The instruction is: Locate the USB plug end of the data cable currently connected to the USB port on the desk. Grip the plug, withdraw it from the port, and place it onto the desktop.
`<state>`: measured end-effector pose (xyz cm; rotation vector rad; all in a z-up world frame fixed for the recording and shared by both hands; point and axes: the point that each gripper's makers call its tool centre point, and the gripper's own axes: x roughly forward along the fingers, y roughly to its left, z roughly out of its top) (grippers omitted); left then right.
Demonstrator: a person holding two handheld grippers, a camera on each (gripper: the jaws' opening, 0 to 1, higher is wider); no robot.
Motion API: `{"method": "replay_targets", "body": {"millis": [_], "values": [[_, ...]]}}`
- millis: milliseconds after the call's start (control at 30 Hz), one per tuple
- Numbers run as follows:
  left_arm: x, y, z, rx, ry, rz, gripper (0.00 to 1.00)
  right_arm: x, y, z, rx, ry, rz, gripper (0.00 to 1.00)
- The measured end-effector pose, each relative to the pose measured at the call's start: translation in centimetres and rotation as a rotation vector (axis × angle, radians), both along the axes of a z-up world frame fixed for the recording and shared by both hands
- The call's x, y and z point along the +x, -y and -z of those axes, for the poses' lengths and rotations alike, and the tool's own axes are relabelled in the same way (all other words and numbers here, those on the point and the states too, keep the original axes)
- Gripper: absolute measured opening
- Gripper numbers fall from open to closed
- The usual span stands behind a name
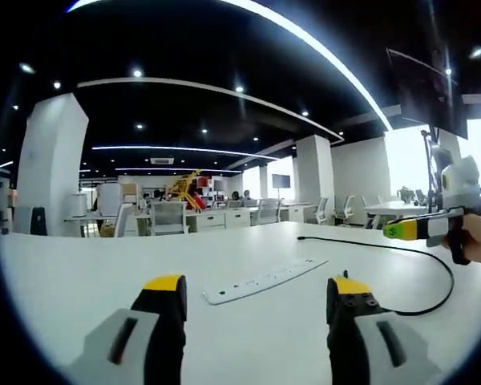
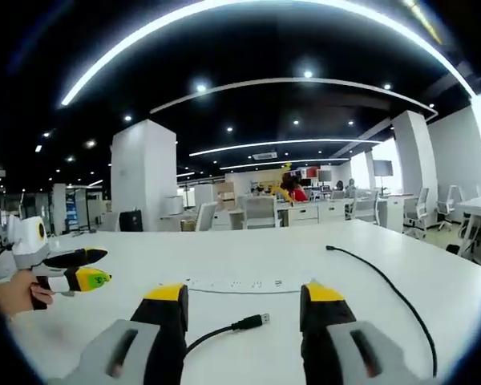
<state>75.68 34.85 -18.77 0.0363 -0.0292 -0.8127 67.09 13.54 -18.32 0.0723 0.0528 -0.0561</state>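
A flat white USB port strip lies on the white desk. The black cable's USB plug lies loose on the desktop, just short of the strip and apart from it, between my right gripper's jaws. The cable loops across the desk to its small far end. My left gripper is open and holds nothing. My right gripper is also open, hovering over the plug.
A hand holds the right gripper, another hand the left one. Behind the desk's far edge are office desks, chairs and a white pillar. A dark monitor hangs at the upper right.
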Motion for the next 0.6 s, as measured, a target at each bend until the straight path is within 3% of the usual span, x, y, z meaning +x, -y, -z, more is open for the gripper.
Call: {"method": "replay_targets", "body": {"millis": [300,433,600], "values": [[-1.0,-2.2,-0.4,0.015,0.0,-0.069,0.71,-2.5,-0.2,-0.1,-0.005,0.007,0.048,0.6],[-1.9,-4.7,-0.7,0.017,-0.004,-0.112,0.72,-4.6,-0.5,-1.0,-0.048,0.022,0.079,0.6],[-3.4,-8.1,-1.7,0.009,0.004,-0.17,0.73,-6.9,-0.9,-1.8,-0.048,0.035,0.103,0.62]]}}
